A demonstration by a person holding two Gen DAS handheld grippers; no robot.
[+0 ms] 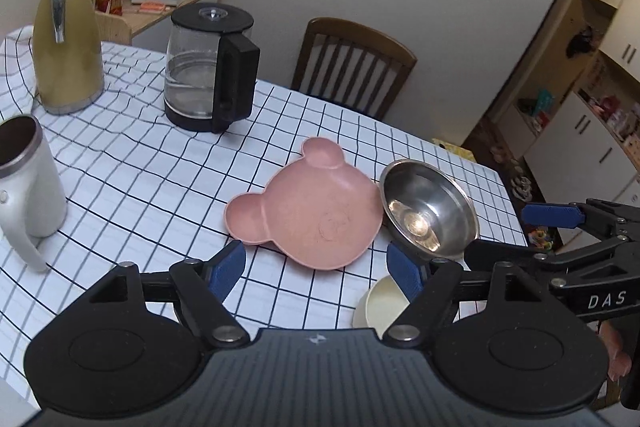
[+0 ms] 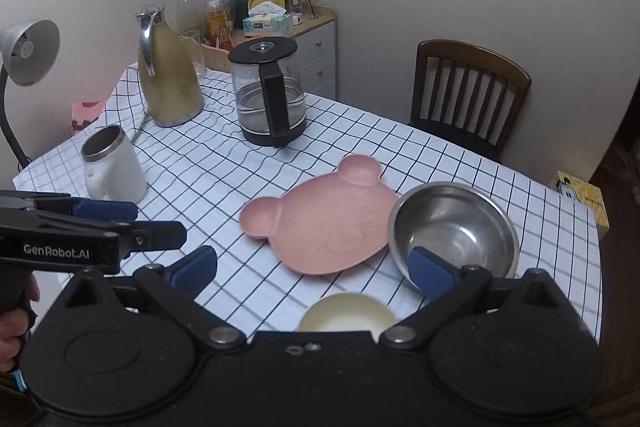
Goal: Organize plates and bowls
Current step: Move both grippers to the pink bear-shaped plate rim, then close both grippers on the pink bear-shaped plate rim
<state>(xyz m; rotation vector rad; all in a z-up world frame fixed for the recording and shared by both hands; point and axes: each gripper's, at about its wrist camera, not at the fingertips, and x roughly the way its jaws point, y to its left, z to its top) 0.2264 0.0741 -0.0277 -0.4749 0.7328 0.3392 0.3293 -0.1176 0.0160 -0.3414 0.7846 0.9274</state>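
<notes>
Both grippers hang released and empty over the bench (image 2: 168,163), left gripper (image 1: 316,269) and right gripper (image 2: 316,271); pink bear plate (image 2: 324,223) at frame centre, steel bowl (image 2: 456,227) touching its right edge, cream bowl (image 2: 348,313) lowest; dishes seemingly awaiting stacking.

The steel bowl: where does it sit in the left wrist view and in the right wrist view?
Left wrist view: the steel bowl is right of centre, tilted, its rim against the pink bear-shaped plate.
Right wrist view: the steel bowl is lower right, again at that plate's right edge.
Shared landmark: the glass kettle, behind the plate in both.
</notes>
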